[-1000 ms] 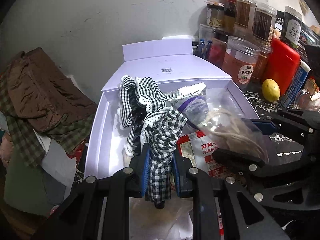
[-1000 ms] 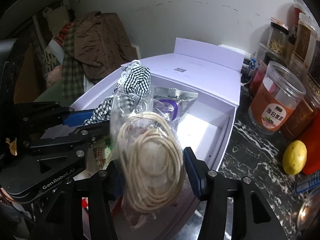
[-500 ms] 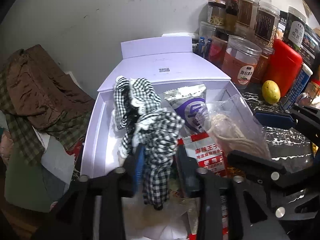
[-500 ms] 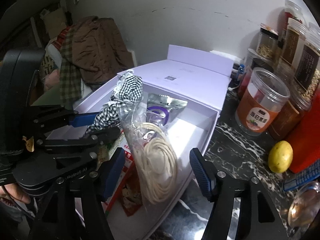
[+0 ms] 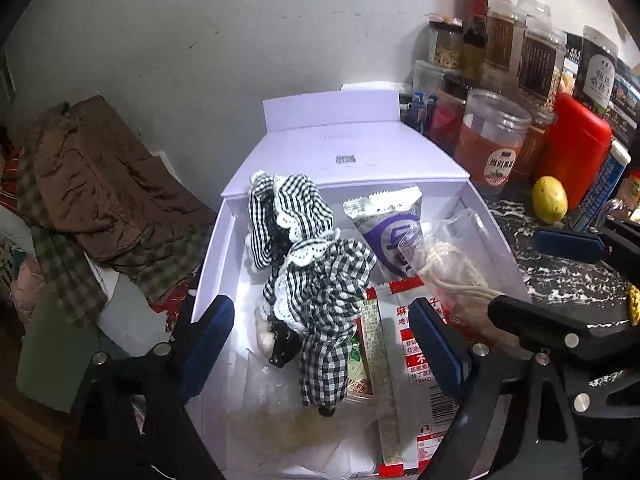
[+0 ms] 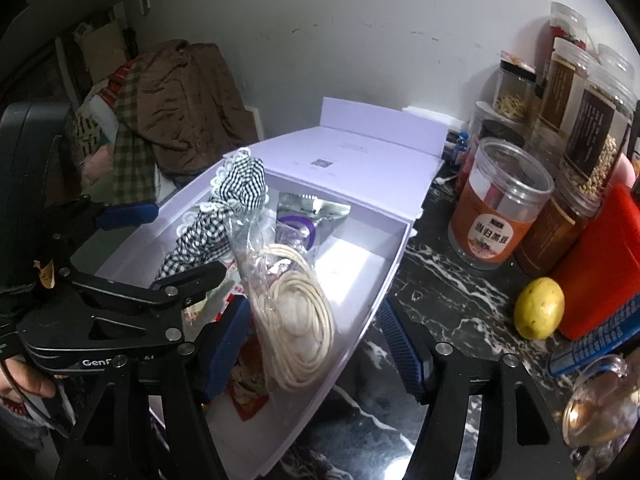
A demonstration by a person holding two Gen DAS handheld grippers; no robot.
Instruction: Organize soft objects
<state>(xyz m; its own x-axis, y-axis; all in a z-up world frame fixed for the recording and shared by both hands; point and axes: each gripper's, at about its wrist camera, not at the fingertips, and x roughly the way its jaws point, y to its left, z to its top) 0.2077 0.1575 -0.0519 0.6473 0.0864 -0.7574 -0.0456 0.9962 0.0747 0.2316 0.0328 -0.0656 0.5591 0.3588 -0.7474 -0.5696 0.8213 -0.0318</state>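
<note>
One gingham cloth (image 5: 312, 276) lies lengthwise, seemingly.

Black tool (image 5: 320, 344), blue pads (image 5: 434, 340), silver screws

Dim room, with glare on the white box floor (image 5: 248, 292) – fisheye bending, dark corners, fairly sharp throughout.

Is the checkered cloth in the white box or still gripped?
In the box. The checkered cloth lies inside the white box, clear of the opening left gripper pads.
</note>
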